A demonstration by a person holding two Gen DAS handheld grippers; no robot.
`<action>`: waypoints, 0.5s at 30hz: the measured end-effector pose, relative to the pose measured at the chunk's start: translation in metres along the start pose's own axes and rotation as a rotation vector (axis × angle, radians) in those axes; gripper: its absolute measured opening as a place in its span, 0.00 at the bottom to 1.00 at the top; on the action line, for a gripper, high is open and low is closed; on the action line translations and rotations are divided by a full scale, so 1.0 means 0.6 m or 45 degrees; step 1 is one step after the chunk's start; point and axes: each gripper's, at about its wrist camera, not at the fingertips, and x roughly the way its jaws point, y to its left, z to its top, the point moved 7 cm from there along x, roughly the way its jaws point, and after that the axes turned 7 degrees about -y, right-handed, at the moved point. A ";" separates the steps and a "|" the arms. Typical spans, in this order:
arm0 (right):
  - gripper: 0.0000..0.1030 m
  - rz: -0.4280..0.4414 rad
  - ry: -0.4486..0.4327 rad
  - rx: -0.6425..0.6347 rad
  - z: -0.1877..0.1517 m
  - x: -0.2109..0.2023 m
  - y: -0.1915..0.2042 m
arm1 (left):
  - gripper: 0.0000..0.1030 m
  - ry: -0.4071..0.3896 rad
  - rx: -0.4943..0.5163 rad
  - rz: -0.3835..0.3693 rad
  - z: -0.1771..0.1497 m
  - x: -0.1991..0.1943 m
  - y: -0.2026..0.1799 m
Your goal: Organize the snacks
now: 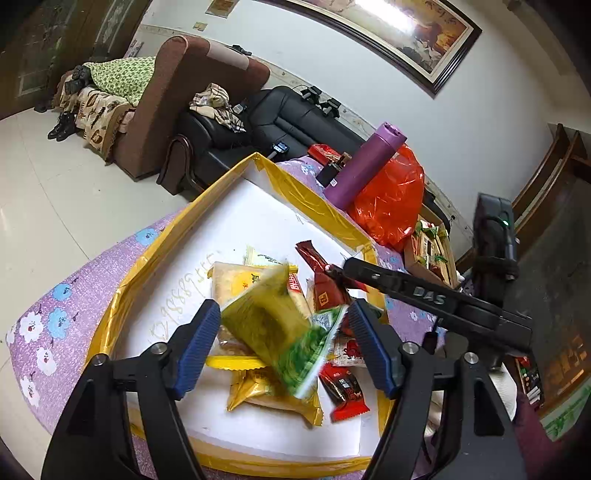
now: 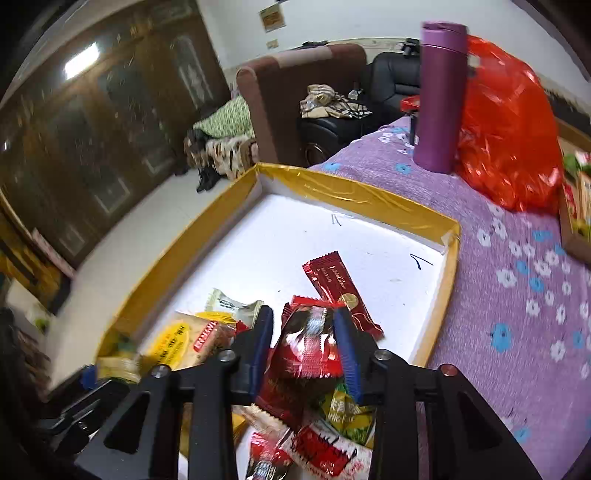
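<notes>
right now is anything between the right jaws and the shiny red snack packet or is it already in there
Nothing visible stands between them. The shiny red foil snack packet already sits between the jaws of the right gripper, above the snack pile in the gold-rimmed white tray. Motion blur hides whether the blue pads press on it.

One tray (image 2: 369, 195), one purple flask (image 2: 439, 99)

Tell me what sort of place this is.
Likely a home living room: a brown armchair and black leather sofa stand by the wall, under a framed painting, behind a table with a floral cloth.
</notes>
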 end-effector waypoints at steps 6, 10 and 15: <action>0.38 0.031 -0.063 0.033 -0.007 -0.057 -0.014 | 0.72 0.004 0.018 -0.004 -0.001 -0.007 -0.024; 0.43 0.064 -0.085 0.054 -0.039 -0.107 -0.027 | 0.72 0.007 0.059 -0.020 -0.005 -0.013 -0.054; 0.44 0.064 -0.123 0.080 -0.085 -0.166 -0.054 | 0.72 0.030 0.120 -0.050 -0.016 -0.014 -0.100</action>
